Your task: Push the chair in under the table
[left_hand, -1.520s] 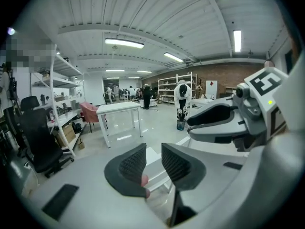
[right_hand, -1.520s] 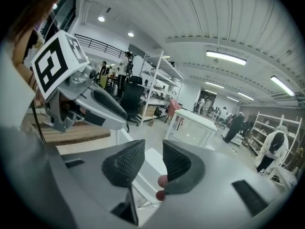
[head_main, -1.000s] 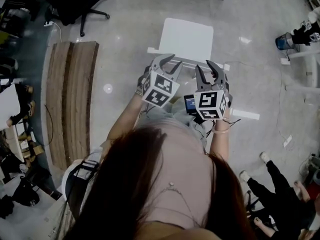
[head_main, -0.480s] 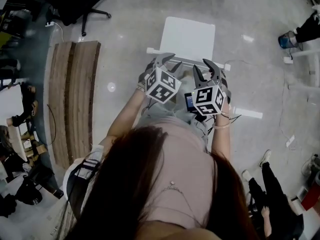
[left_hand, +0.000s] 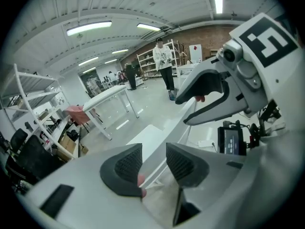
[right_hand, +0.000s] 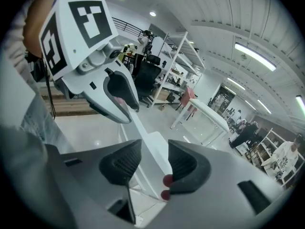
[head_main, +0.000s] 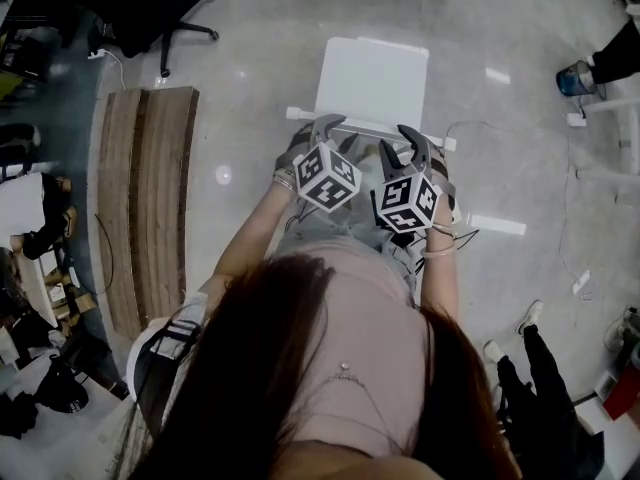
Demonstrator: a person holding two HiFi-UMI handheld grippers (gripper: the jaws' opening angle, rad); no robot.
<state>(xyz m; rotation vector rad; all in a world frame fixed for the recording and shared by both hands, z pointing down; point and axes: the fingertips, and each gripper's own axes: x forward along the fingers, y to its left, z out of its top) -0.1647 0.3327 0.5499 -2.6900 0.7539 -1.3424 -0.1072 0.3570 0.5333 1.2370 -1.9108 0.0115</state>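
Observation:
A white chair (head_main: 375, 76) stands on the grey floor just ahead of me, its backrest nearest. My left gripper (head_main: 338, 128) and right gripper (head_main: 402, 140) hang side by side over the backrest's top rail. In the left gripper view the rail (left_hand: 178, 128) runs between the left gripper's (left_hand: 153, 163) jaws, which are opening, and the pads do not press on it. In the right gripper view the backrest (right_hand: 145, 142) likewise lies between the right gripper's (right_hand: 153, 165) opening jaws, untouched. A white table (left_hand: 109, 97) stands further off across the floor.
Long wooden boards (head_main: 145, 198) lie on the floor at the left. A black office chair (head_main: 150, 8) stands at the back left. Someone's legs (head_main: 545, 388) show at the lower right. Shelving racks (left_hand: 28, 104) and people stand further away.
Both grippers have sunk toward the chair's backrest, and their marker cubes have tipped. The chair has not moved.

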